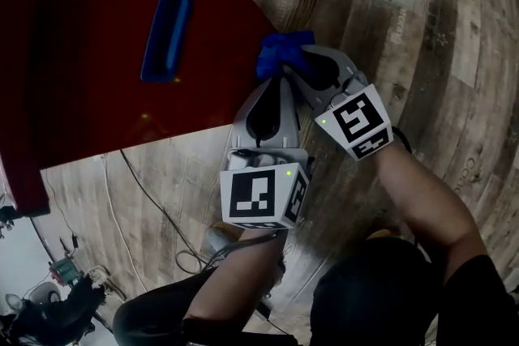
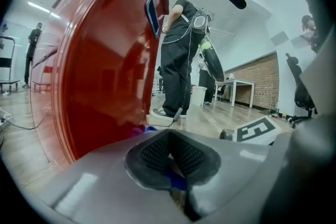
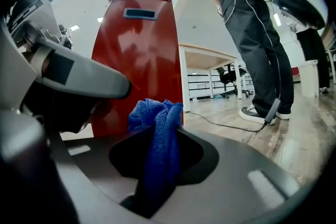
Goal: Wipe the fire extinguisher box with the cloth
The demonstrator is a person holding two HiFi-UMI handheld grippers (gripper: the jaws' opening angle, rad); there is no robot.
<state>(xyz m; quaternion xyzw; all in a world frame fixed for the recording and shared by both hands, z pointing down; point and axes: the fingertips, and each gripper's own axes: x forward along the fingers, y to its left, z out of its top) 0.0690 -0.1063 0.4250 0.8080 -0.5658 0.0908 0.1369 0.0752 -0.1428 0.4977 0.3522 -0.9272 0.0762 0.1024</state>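
Blue cloth point(image 1: 284, 53) bunched right at the tips of both grippers, pinched from two sides. Just beyond those tips and to their left in the head view, the red fire extinguisher box point(image 1: 89, 44), glossy, with a blue recessed handle point(image 1: 166, 30) on the face turned to the camera. Cloth at the box's near edge, touching or just short of it; cannot tell which. In the right gripper view, box upright straight ahead of the jaws, directly behind the cloth.

Under everything, a grey-brown wooden plank floor point(image 1: 405, 4), with thin cables point(image 1: 154, 202) trailing behind the grippers, near the person's legs. Farther past the jaws, a bright room: a person in dark clothing point(image 3: 257, 34) standing to the right of the box, a white table point(image 2: 239, 84), a brick wall point(image 2: 260, 71), an office chair point(image 2: 299, 94).

Left gripper point(image 2: 170, 157): jaws drawn in to a narrow slit, ribbed pads point(image 2: 194, 157) almost together, a sliver of blue cloth caught low between them. Right gripper point(image 3: 157, 149): jaws closed on a thick fold of the cloth, the bunch standing up out of the grip and hanging down through it. Marker cubes point(image 1: 263, 194) nearest the head camera, bare forearms behind them.
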